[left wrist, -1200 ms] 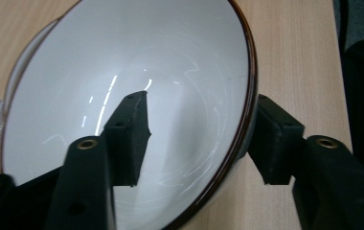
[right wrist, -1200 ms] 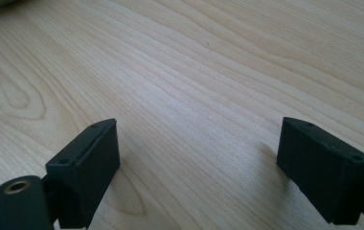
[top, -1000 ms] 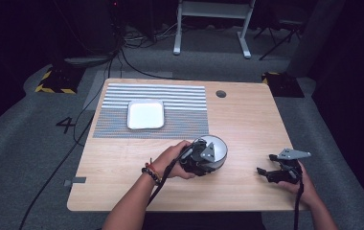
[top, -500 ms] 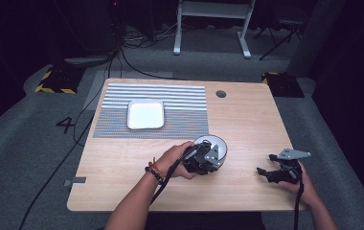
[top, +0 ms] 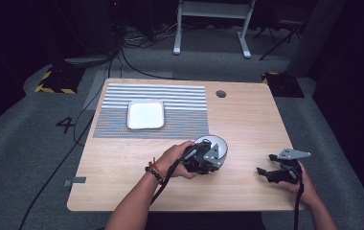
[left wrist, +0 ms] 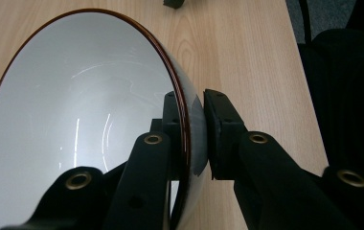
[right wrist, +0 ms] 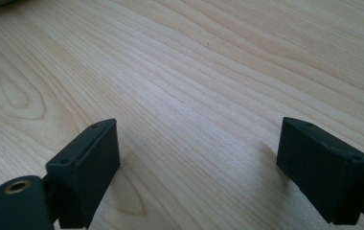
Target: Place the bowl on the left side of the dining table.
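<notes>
Left gripper (left wrist: 197,134) fingers clenched on bowl (left wrist: 74,110) rim; right gripper (right wrist: 199,158) fingers released, idle. Lift level, keeping rim seated.

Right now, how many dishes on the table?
2. A white bowl at the near middle, its rim clamped by the left tool; a white square plate on the striped mat farther back.

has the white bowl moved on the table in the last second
No. The white bowl sits at the same spot below the striped mat's right corner, with the left tongs clamped on its rim.
</notes>
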Demonstrator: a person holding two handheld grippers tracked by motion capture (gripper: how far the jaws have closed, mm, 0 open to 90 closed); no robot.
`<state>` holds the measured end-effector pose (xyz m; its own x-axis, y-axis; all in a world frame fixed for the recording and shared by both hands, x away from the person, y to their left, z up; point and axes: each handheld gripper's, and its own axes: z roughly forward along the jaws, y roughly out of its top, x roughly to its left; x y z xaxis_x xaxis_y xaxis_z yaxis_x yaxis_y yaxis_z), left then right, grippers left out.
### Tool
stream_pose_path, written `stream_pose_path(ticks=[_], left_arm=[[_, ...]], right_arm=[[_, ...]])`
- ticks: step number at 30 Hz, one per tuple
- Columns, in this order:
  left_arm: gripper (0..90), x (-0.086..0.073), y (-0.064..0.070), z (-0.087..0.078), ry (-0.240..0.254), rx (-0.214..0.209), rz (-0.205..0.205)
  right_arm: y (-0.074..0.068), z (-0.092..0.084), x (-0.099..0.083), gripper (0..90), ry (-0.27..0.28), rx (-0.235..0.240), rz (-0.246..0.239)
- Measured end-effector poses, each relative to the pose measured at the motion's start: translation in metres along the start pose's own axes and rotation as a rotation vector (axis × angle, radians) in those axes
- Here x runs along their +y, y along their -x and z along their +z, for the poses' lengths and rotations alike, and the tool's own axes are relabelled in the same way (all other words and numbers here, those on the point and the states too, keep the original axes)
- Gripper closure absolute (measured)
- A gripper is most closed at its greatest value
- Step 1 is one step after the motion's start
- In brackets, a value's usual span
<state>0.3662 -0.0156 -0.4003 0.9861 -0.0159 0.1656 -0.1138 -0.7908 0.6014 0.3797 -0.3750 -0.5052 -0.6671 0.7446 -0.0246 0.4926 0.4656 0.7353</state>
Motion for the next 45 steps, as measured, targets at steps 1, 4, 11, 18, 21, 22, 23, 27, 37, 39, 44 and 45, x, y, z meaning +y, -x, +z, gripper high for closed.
stream_pose_path(ticks=[1, 4, 11, 18, 21, 22, 23, 27, 37, 39, 44, 45], left_arm=[[80.1, 0.001, 0.001, -0.001, 0.007, 0.003, 0.001], [80.2, 0.004, 0.003, -0.005, 0.016, 0.004, 0.007], [80.3, 0.005, 0.0, -0.007, 0.016, 0.033, 0.005], [80.3, 0.005, -0.002, -0.011, 0.04, 0.031, -0.009], [80.3, 0.007, -0.002, -0.013, 0.049, 0.038, -0.009], [80.3, 0.007, -0.003, -0.014, 0.057, 0.042, -0.01], [80.3, 0.007, -0.003, -0.015, 0.059, 0.051, -0.009], [80.3, 0.006, -0.004, -0.017, 0.074, 0.067, -0.033], [80.3, 0.002, -0.008, -0.027, 0.088, 0.076, -0.071], [80.3, 0.001, -0.009, -0.029, 0.099, 0.074, -0.08], [80.2, -0.002, -0.012, -0.036, 0.101, 0.085, -0.083], [80.2, -0.003, -0.012, -0.037, 0.104, 0.091, -0.088]], right_arm=[[0.0, 0.0, 0.0, 14.8, 0.0, 0.0, 0.0], [0.0, 0.0, 0.0, 14.8, 0.0, 0.0, 0.0], [0.0, 0.0, 0.0, 14.8, 0.0, 0.0, 0.0], [0.0, 0.0, 0.0, 14.8, -0.001, 0.001, -0.001], [0.0, 0.0, 0.0, 14.8, -0.001, 0.001, 0.001], [0.0, 0.0, 0.0, 14.8, 0.0, 0.0, -0.001], [0.0, 0.0, 0.0, 14.8, 0.001, 0.0, -0.001], [0.0, 0.0, 0.0, 14.8, 0.001, 0.0, -0.001], [0.0, 0.0, 0.0, 14.8, -0.001, 0.002, 0.0], [0.0, 0.0, 0.0, 14.8, 0.0, 0.002, 0.0], [0.0, 0.0, 0.0, 14.8, 0.0, 0.0, 0.0], [0.0, 0.0, 0.0, 14.8, 0.0, 0.001, -0.001]])
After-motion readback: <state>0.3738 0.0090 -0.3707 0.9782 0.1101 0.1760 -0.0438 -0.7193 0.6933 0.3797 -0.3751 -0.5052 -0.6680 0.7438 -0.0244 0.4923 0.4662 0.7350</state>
